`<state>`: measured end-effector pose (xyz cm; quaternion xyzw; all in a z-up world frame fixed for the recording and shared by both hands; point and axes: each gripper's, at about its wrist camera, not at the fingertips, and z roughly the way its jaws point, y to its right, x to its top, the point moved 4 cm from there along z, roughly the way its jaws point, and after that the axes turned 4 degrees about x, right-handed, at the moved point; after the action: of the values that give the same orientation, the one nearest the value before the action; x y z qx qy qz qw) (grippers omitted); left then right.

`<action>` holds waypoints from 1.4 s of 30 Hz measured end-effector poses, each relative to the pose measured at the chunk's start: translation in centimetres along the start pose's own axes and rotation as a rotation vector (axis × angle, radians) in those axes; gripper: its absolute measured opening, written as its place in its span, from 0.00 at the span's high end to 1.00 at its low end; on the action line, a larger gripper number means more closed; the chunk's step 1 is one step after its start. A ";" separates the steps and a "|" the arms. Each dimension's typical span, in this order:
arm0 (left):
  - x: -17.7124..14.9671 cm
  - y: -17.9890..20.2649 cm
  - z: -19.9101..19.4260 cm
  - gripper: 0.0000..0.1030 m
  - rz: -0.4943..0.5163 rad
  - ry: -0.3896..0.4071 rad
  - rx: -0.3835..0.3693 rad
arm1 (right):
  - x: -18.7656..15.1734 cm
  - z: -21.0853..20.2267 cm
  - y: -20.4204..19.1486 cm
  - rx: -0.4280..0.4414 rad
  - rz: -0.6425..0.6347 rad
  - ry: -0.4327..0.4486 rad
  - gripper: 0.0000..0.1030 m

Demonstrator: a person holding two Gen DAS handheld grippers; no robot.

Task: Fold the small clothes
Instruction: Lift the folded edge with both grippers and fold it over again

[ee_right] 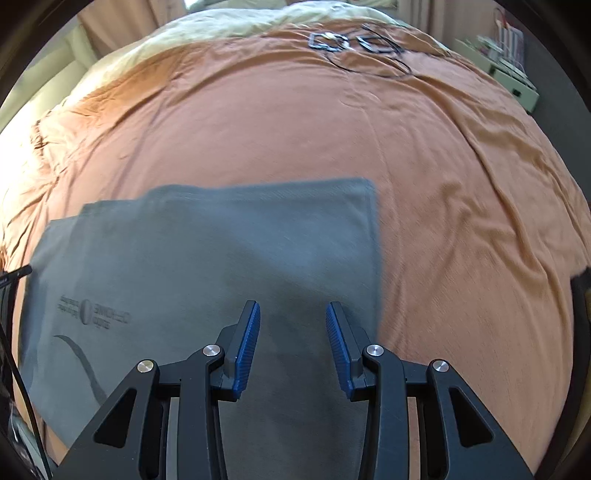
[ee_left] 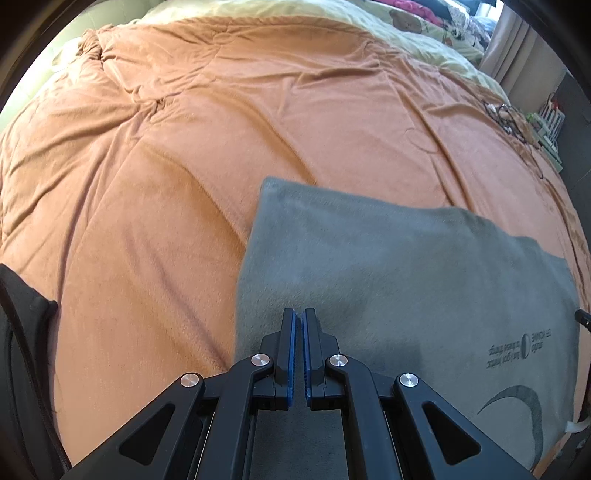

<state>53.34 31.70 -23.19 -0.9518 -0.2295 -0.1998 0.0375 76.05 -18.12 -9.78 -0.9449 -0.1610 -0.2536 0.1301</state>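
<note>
**Grey garment lies folded on the bed, both grippers above it with nothing held**

The grey garment (ee_left: pixel 388 277) — a soft knit piece with a dark printed logo and a curved mark near one end — lies flat on the orange bedspread (ee_left: pixel 221 129), toward the near edge of the bed. It looks already doubled over: in the right wrist view a second layer's edge shows stepped back at the far left corner, and the far and right borders run straight and clean. No bunching shows on top, though motion blur softens the edges.

The cloth reads as light, limp and slightly fuzzy. It should drape and sag the instant it is lifted, and a single-point pinch would likely let the layers slide apart. A sound hold would be at two corners of one straight edge, pinching through all layers — the far right corner in the right wrist view looks the most exposed.

The left gripper (ee_left: pixel 298 317) hangs over the garment's left part, jaws clenched together with no cloth between them. The right gripper (ee_right: pixel 293 314) hangs over the right part, jaws partly released, empty, with grey fabric visible through the gap.

Beyond, the bedspread is creased, a pale yellow sheet (ee_left: pixel 406 33) shows at the far edge, and dark cables (ee_right: pixel 354 44) lie near the far right corner.
</note>
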 end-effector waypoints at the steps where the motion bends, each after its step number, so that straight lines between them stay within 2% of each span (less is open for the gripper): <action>1: -0.2 -0.2 0.4 0.97 -0.005 -0.007 0.005 | 0.0 0.1 0.2 -0.001 0.004 -0.003 0.67; 5: -0.3 -1.2 2.2 0.97 -0.028 -0.027 0.017 | 0.6 0.8 1.0 -0.023 0.027 -0.007 0.68; 8: 0.2 -1.8 2.9 0.97 -0.063 -0.013 0.006 | 1.3 1.8 2.1 -0.056 0.061 0.000 0.71; 12: 1.2 -1.7 3.5 0.97 -0.060 0.001 0.022 | 2.2 3.4 3.3 -0.045 0.112 0.008 0.71; 14: 1.8 -1.7 3.5 0.97 -0.047 0.026 0.050 | 2.4 3.8 3.4 -0.040 0.116 0.024 0.71; 17: 2.6 -2.3 3.6 0.97 -0.066 0.038 0.089 | 3.0 3.9 3.5 -0.092 0.106 0.048 0.74; 20: 3.4 -3.3 2.3 0.97 -0.086 0.073 0.180 | 3.5 3.1 3.5 -0.153 0.106 0.069 0.74; 23: 3.3 -3.9 0.7 0.97 -0.100 0.097 0.119 | 3.3 1.2 3.1 -0.129 0.116 0.093 0.74; 26: 2.3 -4.4 -0.7 0.97 -0.098 0.096 0.101 | 2.6 -0.1 2.5 -0.103 0.101 0.106 0.74; 29: 0.8 -4.4 -1.3 0.97 -0.114 0.071 0.043 | 1.8 -0.7 1.9 -0.042 0.087 0.090 0.74; 32: -0.7 -4.1 -2.0 0.97 -0.101 0.059 0.028 | 0.8 0.1 1.3 -0.013 0.059 0.060 0.74; 34: -2.1 -4.1 -2.7 0.96 -0.094 0.053 0.017 | 0.1 1.3 1.4 -0.022 0.052 0.030 0.74; 37: -4.5 -4.3 -3.3 0.95 -0.093 0.026 -0.023 | 0.1 2.0 2.4 -0.088 0.040 0.029 0.74; 42: -8.0 -4.5 -3.4 0.95 -0.076 -0.007 -0.034 | -0.6 0.6 1.7 -0.094 0.042 0.026 0.74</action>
<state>43.58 31.79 -23.31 -0.9437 -0.2623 -0.2014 0.0127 76.44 -19.59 -10.91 -0.9498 -0.1275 -0.2703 0.0930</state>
